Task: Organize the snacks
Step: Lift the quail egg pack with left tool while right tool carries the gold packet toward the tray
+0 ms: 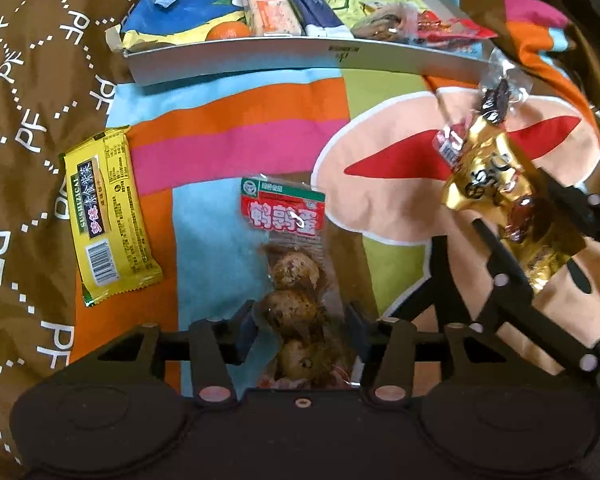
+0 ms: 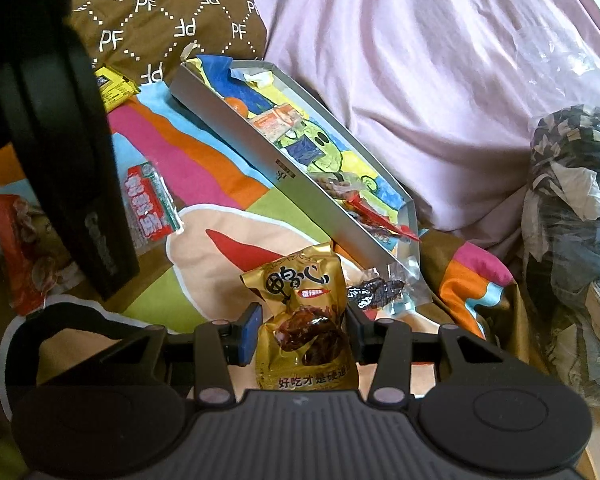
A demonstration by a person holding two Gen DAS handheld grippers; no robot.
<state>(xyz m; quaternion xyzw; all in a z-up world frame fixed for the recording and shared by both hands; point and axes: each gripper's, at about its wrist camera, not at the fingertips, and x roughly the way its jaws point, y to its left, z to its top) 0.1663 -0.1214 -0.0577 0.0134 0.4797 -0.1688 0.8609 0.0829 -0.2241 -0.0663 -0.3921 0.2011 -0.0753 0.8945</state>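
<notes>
- The egg pack is clear crinkled plastic with a red and green printed header; three mottled brown eggs lie in a row inside, flat on the colourful bedspread
- The left gripper tilts steeply down over it; its fingers stand partly open on either side of the pack, with a small gap at each side, so nothing is clamped
- The gold pouch is shiny foil, puffed and creased, with a clear window showing dark glossy pieces
- The right gripper points only a little below level; its blue-padded fingers press the pouch's two edges and carry it above the bedspread, in a moderate opening
- In the left view that pouch hangs tilted at the right, just in front of a small clear twist-wrapped sweet
- A shallow grey cardboard tray, lined with a child's drawing, holds an orange, an orange packet, a blue packet and some red wrappers
- A flat yellow bar lies at the bedspread's left edge, beside the brown PF-printed quilt
</notes>
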